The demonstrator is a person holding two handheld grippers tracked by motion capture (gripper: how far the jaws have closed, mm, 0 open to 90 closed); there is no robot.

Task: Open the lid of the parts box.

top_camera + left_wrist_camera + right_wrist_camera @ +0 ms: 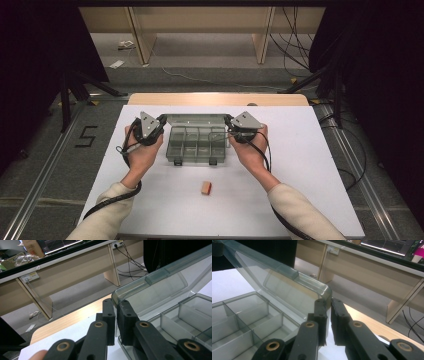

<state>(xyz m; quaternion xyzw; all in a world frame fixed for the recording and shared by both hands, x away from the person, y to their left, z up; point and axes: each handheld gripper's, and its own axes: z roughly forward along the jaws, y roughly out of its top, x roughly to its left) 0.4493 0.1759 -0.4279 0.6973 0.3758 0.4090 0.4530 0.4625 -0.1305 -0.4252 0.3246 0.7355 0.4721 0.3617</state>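
Observation:
A clear plastic compartment box (pixel 195 145) stands on the white table, and its lid (pixel 195 120) is raised at the back. My left gripper (pixel 164 121) is shut on the lid's left corner. In the left gripper view the jaws (pixel 117 305) pinch the lid's rim (pixel 155 287) above the empty compartments (pixel 185 315). My right gripper (pixel 228 121) is shut on the lid's right corner. The right gripper view has its jaws (pixel 329 303) clamped on the lid's edge (pixel 287 282), with the dividers (pixel 249 312) below. A small tan block (pixel 205 187) lies nearer me, apart from both grippers.
The white tabletop (pixel 310 165) extends to either side of the box. Its wooden far edge (pixel 217 98) lies behind the lid. Beyond it are desk legs (pixel 262 45), floor cables (pixel 295 50) and dark stand legs (pixel 75 90).

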